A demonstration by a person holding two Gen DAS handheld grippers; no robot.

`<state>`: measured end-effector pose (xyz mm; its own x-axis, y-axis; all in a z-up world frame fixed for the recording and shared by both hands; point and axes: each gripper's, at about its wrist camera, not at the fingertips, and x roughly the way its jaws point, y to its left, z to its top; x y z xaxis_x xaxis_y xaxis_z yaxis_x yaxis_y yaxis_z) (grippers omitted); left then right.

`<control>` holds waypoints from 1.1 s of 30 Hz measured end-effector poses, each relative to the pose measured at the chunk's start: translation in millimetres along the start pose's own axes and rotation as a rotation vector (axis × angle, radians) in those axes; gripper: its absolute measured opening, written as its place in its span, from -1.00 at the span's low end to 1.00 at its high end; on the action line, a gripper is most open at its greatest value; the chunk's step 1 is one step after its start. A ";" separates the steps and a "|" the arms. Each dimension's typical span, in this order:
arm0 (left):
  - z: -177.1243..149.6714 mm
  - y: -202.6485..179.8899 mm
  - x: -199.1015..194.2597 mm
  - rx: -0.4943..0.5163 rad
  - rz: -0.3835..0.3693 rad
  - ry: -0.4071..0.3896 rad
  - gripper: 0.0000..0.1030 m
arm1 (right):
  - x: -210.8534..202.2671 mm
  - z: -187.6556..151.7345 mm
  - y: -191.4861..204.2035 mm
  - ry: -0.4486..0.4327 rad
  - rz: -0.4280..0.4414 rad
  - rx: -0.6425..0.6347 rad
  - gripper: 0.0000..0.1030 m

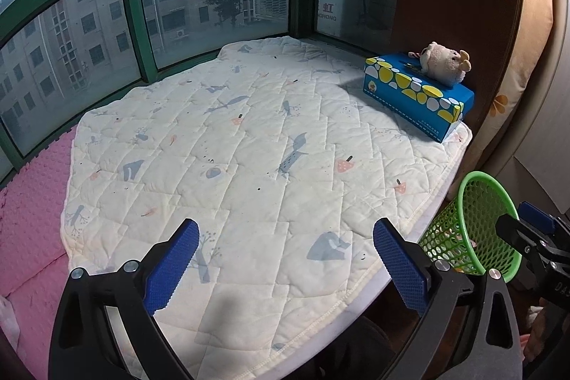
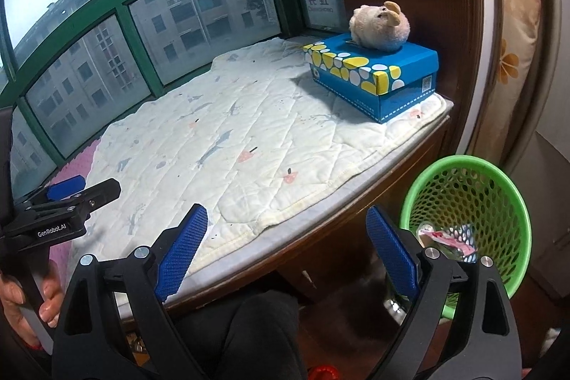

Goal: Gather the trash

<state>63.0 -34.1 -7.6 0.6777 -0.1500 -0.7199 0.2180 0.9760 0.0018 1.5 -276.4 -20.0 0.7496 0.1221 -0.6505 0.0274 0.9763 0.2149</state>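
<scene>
A green mesh bin (image 2: pixel 473 202) stands on the floor beside the quilted window seat (image 2: pixel 228 145); it also shows in the left wrist view (image 1: pixel 473 227). Crumpled wrappers (image 2: pixel 449 237) lie inside it. My left gripper (image 1: pixel 285 255) is open and empty, hovering over the quilt's near edge. My right gripper (image 2: pixel 288 244) is open and empty, over the seat's front edge just left of the bin. The left gripper also shows at the left of the right wrist view (image 2: pixel 76 189), and the right gripper at the right of the left wrist view (image 1: pixel 527 223).
A blue tissue box (image 2: pixel 374 73) with a plush toy (image 2: pixel 381 24) on top sits at the seat's far right corner. A pink mat (image 1: pixel 32 202) lies left of the quilt. Green-framed windows (image 1: pixel 139 24) back the seat. A curtain (image 2: pixel 509 59) hangs at right.
</scene>
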 end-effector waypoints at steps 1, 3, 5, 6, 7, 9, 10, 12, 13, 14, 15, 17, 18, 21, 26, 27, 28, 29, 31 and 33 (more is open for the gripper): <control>-1.1 1.3 -0.5 -0.001 0.007 0.001 0.84 | -0.5 0.3 2.2 -0.003 -0.002 -0.006 0.76; -3.4 5.1 -2.0 -0.007 0.015 0.001 0.84 | -1.6 0.6 5.0 -0.007 0.001 -0.016 0.78; -5.0 8.5 -3.5 -0.014 0.019 0.002 0.85 | -2.7 0.5 7.2 -0.010 0.003 -0.021 0.79; -6.0 9.4 -4.5 -0.013 0.025 0.000 0.85 | -3.3 0.5 8.1 -0.010 0.006 -0.023 0.79; -7.0 10.2 -5.6 -0.012 0.031 -0.002 0.85 | -3.1 0.8 9.1 -0.010 0.007 -0.025 0.79; -8.7 11.4 -7.4 -0.009 0.043 -0.002 0.85 | -3.4 0.6 10.6 -0.013 0.004 -0.032 0.80; -9.3 12.5 -7.9 -0.009 0.049 -0.002 0.85 | -3.6 0.3 11.7 -0.013 0.003 -0.036 0.80; -10.0 14.4 -8.1 -0.010 0.058 0.001 0.85 | -2.9 0.2 12.9 -0.012 0.004 -0.040 0.81; -10.4 15.3 -8.5 -0.011 0.066 0.001 0.85 | -2.9 -0.3 13.7 -0.011 0.005 -0.041 0.81; -10.3 16.1 -8.5 -0.011 0.073 0.001 0.85 | -2.4 -0.4 14.7 -0.010 0.007 -0.042 0.81; -10.3 16.8 -8.8 -0.011 0.076 0.001 0.85 | -2.2 -0.6 15.5 -0.009 0.009 -0.045 0.81; -10.6 17.5 -9.8 -0.012 0.081 -0.001 0.85 | -1.9 -1.2 16.7 -0.009 0.009 -0.048 0.81; -10.9 17.7 -10.3 -0.011 0.087 -0.004 0.85 | -1.5 -1.3 16.9 -0.008 0.010 -0.048 0.81; -11.1 17.8 -11.0 -0.012 0.091 -0.005 0.85 | -1.5 -2.1 17.8 -0.007 0.014 -0.046 0.81; -11.7 19.5 -11.9 -0.021 0.099 -0.006 0.85 | -0.7 -2.5 18.4 -0.002 0.015 -0.050 0.82; -12.1 19.5 -11.9 -0.020 0.100 -0.004 0.86 | -0.6 -2.7 18.5 -0.003 0.015 -0.049 0.82; -12.5 20.1 -11.8 -0.021 0.101 -0.003 0.85 | -0.6 -3.1 18.6 -0.003 0.015 -0.049 0.82; -12.9 20.2 -11.6 -0.022 0.104 -0.002 0.85 | -0.5 -3.2 18.6 -0.002 0.016 -0.048 0.82; -13.6 21.0 -11.3 -0.026 0.106 0.000 0.86 | 0.5 -3.7 18.3 0.002 0.018 -0.046 0.82; -14.1 21.6 -11.8 -0.030 0.107 0.000 0.86 | 0.7 -4.0 18.8 0.002 0.018 -0.047 0.82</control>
<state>49.8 -8.9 -8.9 0.6958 -0.0443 -0.7169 0.1228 0.9907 0.0580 -0.1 -257.3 -19.4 0.7481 0.1406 -0.6485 -0.0176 0.9812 0.1924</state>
